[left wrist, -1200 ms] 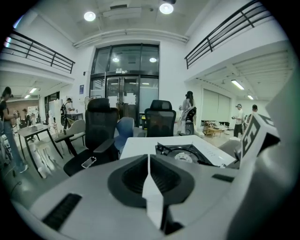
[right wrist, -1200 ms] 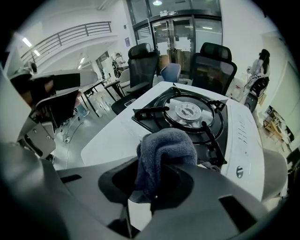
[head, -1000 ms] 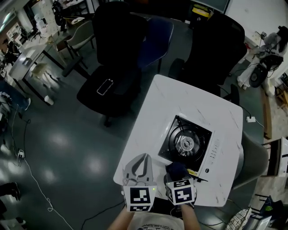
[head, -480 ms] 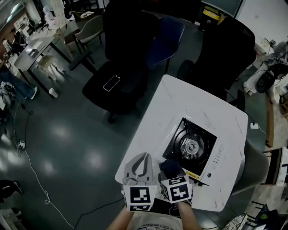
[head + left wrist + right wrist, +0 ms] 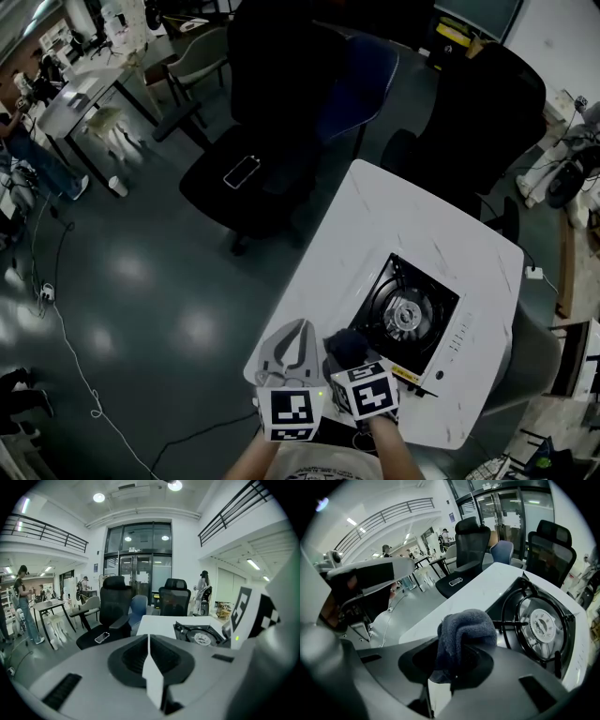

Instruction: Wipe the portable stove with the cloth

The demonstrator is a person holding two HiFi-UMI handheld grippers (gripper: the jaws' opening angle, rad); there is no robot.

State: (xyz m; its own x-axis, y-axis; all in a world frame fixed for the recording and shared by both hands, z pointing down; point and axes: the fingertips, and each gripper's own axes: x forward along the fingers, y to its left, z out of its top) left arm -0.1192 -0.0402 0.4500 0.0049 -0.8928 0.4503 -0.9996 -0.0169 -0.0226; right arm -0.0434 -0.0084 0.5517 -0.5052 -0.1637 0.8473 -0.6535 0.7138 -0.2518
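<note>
R gripper (image 5: 445, 670) slid left w/ cloth (image 5: 464, 630) (clamped), hiding stove (image 5: 412, 314) corner.

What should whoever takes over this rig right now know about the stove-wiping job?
Left gripper: jaws shut, nothing between them, held beside the right one at the near edge of the white table.
Right gripper: shut on the bunched dark cloth.
Portable stove: sits on the table's near right part, with its burner grate exposed. The cloth is by the stove's near-left corner; whether it touches the stove cannot be told.
Done: the cloth is in the grip.
Left: wipe the stove. Nothing shows whether any part has been wiped yet.
</note>
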